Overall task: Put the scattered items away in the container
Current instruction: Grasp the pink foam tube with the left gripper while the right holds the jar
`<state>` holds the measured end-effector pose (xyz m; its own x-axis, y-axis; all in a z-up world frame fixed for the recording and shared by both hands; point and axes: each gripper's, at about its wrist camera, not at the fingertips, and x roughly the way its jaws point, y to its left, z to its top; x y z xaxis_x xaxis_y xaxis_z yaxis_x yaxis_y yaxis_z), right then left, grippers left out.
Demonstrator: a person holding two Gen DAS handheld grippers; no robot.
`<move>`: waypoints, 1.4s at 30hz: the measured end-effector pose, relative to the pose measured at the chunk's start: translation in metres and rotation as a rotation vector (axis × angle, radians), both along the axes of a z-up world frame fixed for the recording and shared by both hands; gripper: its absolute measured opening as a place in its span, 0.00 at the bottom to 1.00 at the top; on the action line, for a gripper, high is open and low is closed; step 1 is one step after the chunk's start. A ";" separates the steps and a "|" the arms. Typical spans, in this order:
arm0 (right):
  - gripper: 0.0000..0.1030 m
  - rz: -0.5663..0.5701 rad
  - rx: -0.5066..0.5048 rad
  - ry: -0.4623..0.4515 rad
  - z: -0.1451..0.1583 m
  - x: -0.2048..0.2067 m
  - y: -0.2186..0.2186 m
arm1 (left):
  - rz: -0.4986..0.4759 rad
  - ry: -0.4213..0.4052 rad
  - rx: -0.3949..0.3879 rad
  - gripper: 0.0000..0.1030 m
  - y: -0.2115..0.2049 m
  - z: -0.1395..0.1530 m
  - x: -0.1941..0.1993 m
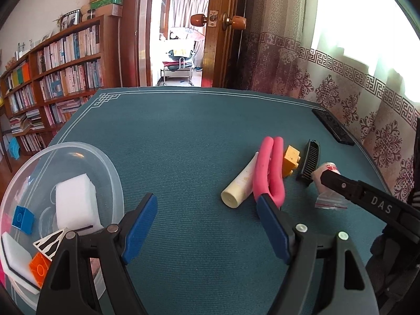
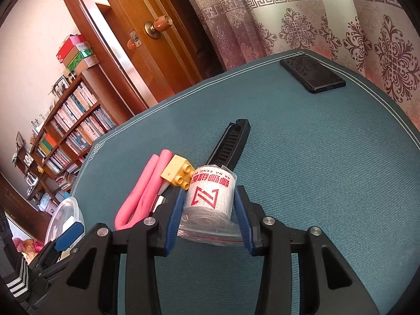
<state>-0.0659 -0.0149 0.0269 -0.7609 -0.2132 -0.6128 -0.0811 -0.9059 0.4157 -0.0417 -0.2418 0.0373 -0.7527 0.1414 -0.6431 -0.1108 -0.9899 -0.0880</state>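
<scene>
We have the right claw (image 2: pixel 208 210) straddling the bagged roll (image 2: pixel 211 197), jaws not visibly pinching, left claw (image 1: pixel 204 225) wide open and empty; next we squeeze and carry it to the container (image 1: pixel 110 173).

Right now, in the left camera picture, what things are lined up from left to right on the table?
Clear bowl → cream tube → pink foam roller → yellow block → black comb → bagged white roll.

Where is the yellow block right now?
In the right wrist view, the yellow block lies on the table, between the pink foam tube and the black comb.
</scene>
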 end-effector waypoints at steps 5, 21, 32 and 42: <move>0.41 -0.034 -0.031 -0.007 0.000 0.000 0.012 | -0.042 0.007 -0.038 0.79 0.024 0.000 -0.007; 0.41 -0.048 -0.046 -0.004 0.000 -0.001 0.018 | -0.082 -0.008 -0.147 0.79 0.061 -0.011 -0.040; 0.41 -0.032 -0.045 -0.002 0.000 -0.001 0.014 | -0.112 -0.058 -0.115 0.48 0.062 -0.024 -0.043; 0.41 -0.024 -0.044 -0.004 0.000 -0.001 0.011 | -0.117 -0.082 -0.003 0.48 0.049 -0.022 -0.029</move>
<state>-0.0665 -0.0041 0.0271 -0.7637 -0.2213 -0.6064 -0.1047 -0.8846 0.4545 -0.0710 -0.1933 0.0157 -0.6759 0.2226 -0.7026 -0.2178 -0.9711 -0.0981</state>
